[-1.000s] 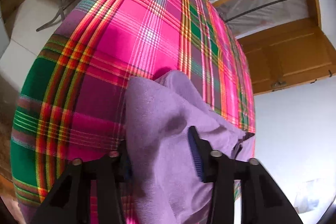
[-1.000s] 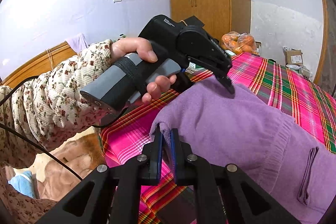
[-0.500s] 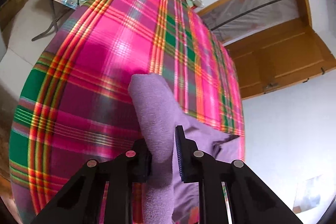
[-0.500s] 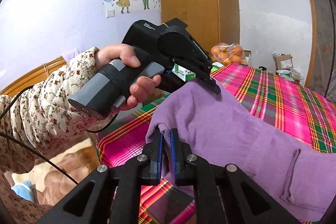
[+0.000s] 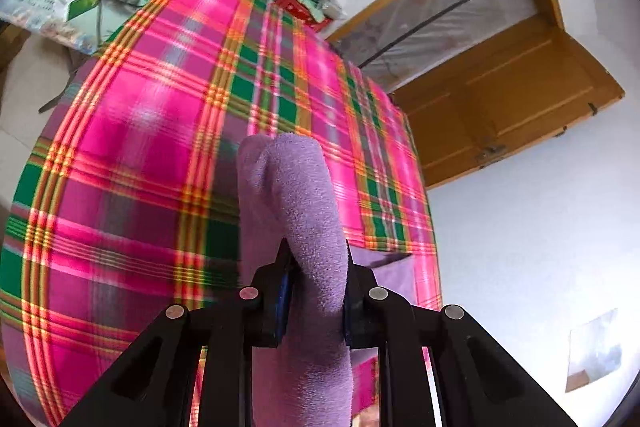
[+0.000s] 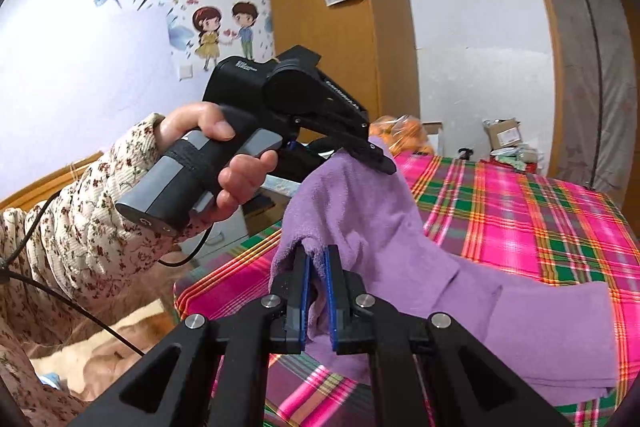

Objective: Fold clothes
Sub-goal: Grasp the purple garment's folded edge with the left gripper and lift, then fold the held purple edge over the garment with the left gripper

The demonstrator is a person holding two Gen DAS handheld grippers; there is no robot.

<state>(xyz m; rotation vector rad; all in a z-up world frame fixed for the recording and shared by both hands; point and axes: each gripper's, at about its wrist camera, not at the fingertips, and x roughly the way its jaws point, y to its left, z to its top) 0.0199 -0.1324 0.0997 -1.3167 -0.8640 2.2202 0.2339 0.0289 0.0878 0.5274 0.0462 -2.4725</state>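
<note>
My left gripper (image 5: 316, 259) is clamped on a thick fold of the purple garment (image 5: 296, 211), raised over the plaid bedspread (image 5: 140, 147). Only my right view shows the left hand (image 6: 216, 163) and the garment trailing onto the bed, with the right gripper (image 6: 316, 267) pinching its edge nearly closed.

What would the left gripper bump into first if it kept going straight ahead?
Probably the checked bedspread. The left gripper, pinching the purple cloth, tilts down toward it, though the distance is hard to judge.
</note>
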